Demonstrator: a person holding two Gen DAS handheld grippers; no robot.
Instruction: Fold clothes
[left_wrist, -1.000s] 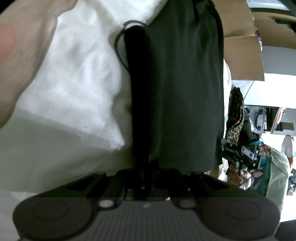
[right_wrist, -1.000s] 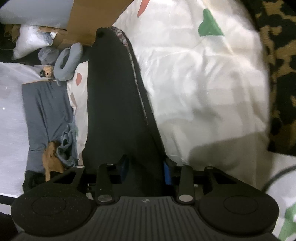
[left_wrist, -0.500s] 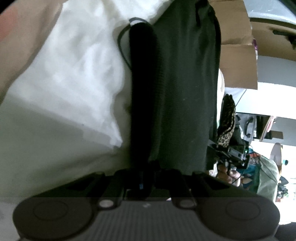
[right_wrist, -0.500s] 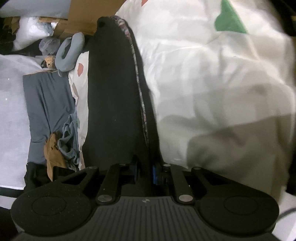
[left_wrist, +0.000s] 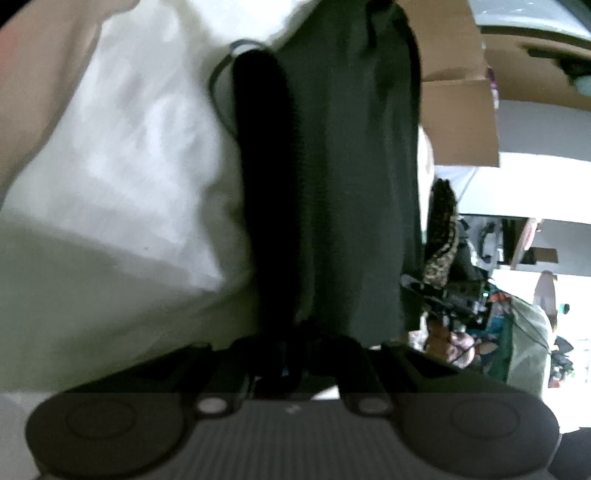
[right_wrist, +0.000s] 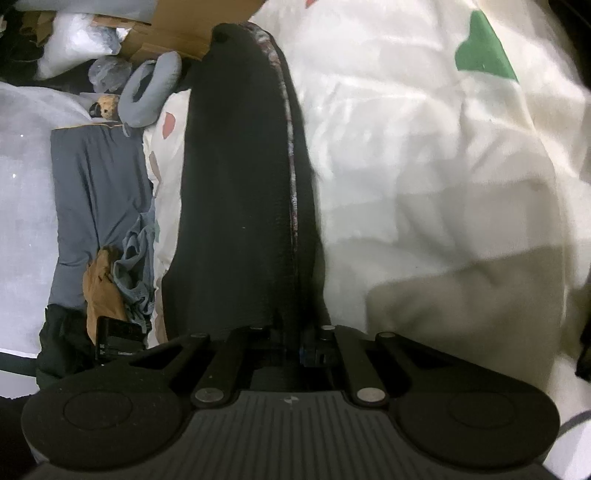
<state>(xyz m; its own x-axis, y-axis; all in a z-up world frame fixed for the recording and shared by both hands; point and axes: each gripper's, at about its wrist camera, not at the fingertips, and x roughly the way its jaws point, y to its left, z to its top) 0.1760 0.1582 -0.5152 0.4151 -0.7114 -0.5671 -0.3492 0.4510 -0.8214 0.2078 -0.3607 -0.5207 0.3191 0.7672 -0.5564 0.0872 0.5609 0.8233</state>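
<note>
Between the right tongs (right_wrist: 295, 347) sits the edge of a black garment (right_wrist: 236, 184); the jaws have just been closing and now pinch it flat. Left tongs (left_wrist: 291, 354) are clamped on the same black cloth (left_wrist: 351, 166), jaws together on a bunched edge.

Why held this way, my read: each pair of tongs has one end or corner, so the cloth hangs taut between them and can be laid or doubled over cleanly. Both point down toward the bed, cloth running away from the cameras. Looks like early in a fold, garment lifted and not yet laid flat.

Outward, right view: white bedsheet (right_wrist: 424, 166) with green and red shapes printed on it lies under and beside the garment. Left of it, a folded grey garment (right_wrist: 92, 192), a crumpled blue and brown bit of clothing (right_wrist: 122, 273), a grey neck pillow (right_wrist: 151, 92), cardboard (right_wrist: 177, 33) behind.

Outward, left view: white sheet (left_wrist: 129, 166) at left, cardboard box (left_wrist: 458, 118) at upper right, a leopard-print item (left_wrist: 441, 236) hanging past the black cloth. That view is blurred, so what lies in the clutter behind it I can't say.

Writing: a small black box (right_wrist: 118, 341) near the right tongs has a white label, too small to read. No brand legible anywhere else.
</note>
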